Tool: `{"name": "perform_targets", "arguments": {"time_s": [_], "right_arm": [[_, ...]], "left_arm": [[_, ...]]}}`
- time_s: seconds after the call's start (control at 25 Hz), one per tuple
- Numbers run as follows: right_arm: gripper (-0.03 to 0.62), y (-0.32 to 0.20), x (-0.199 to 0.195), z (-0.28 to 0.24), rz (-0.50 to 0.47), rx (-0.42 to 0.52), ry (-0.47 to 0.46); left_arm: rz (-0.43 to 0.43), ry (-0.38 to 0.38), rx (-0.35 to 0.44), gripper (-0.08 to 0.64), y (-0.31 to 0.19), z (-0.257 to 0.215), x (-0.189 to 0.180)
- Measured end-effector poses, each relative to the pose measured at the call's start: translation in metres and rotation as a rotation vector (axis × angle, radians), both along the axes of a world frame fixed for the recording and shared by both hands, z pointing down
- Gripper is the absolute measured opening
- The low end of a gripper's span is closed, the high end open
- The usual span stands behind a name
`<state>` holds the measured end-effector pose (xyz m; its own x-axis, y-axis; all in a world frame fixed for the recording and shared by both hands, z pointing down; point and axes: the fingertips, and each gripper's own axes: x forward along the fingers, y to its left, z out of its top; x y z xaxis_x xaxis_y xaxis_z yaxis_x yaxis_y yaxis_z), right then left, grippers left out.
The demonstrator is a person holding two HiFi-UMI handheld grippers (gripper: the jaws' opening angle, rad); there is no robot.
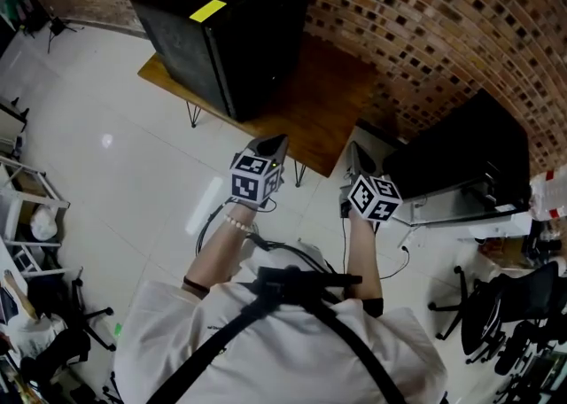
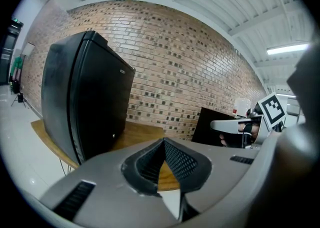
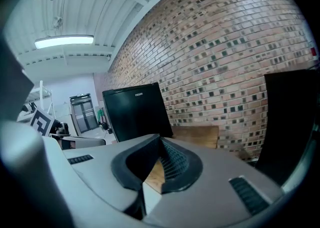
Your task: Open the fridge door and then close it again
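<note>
- left gripper (image 2: 163, 144): jaws clenched, tips meeting, nothing between them. Only a sliver of table top shows through the gap below the pads.
- right gripper (image 3: 160, 139): same, clamped on nothing.
- Both are held side by side in front of the chest, noses slightly down. The right one sits just to the right of the left jaws. This reads as a ready stance, not a reach.
- table (image 1: 328, 101): wood, thin metal legs, ahead of and below both jaw pairs. It's there to lift the fridge to a workable height.
- fridge (image 1: 221, 26): the task item, a black box on the far-left end of the table. It sits ahead and left of both jaw pairs, well apart from them, with no contact.
- door (image 3: 135, 112): the face with the logo, shut flush against the body. I can't make out a handle. The seam down the edge looks like the only purchase.
- Judgement: the opening step hasn't started. The grippers have to close the gap first, then either open up to pinch the door edge or hook it with clenched tips.
- black box (image 1: 461, 159): off to the right of the right jaws, not part of the job.
- wall (image 1: 425, 21): brick, behind the table. The door side faces away from it, so the swing looks clear.
</note>
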<state>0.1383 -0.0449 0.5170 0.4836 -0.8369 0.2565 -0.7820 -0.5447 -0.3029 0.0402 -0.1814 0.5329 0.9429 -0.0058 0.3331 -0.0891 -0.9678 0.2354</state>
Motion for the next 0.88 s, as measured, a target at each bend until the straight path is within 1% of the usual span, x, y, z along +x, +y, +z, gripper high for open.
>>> {"name": "perform_targets", "arguments": {"time_s": [0.28, 0.52, 0.68, 0.88], "right_arm": [[0.0, -0.006, 0.0, 0.004, 0.008, -0.007, -0.007], [0.0, -0.007, -0.011, 0.013, 0.019, -0.035, -0.012], [0.0, 0.003, -0.012, 0.023, 0.052, -0.042, -0.028], [0.0, 0.017, -0.004, 0.024, 0.114, -0.029, -0.033]], "left_arm": [[-0.003, -0.009, -0.004, 0.0, -0.009, 0.004, -0.003], [0.003, -0.018, -0.017, 0.0, -0.014, 0.005, -0.014], [0.018, -0.029, -0.021, 0.0, -0.015, 0.009, -0.012], [0.053, -0.037, -0.014, 0.0, -0.013, 0.014, -0.006]]}}
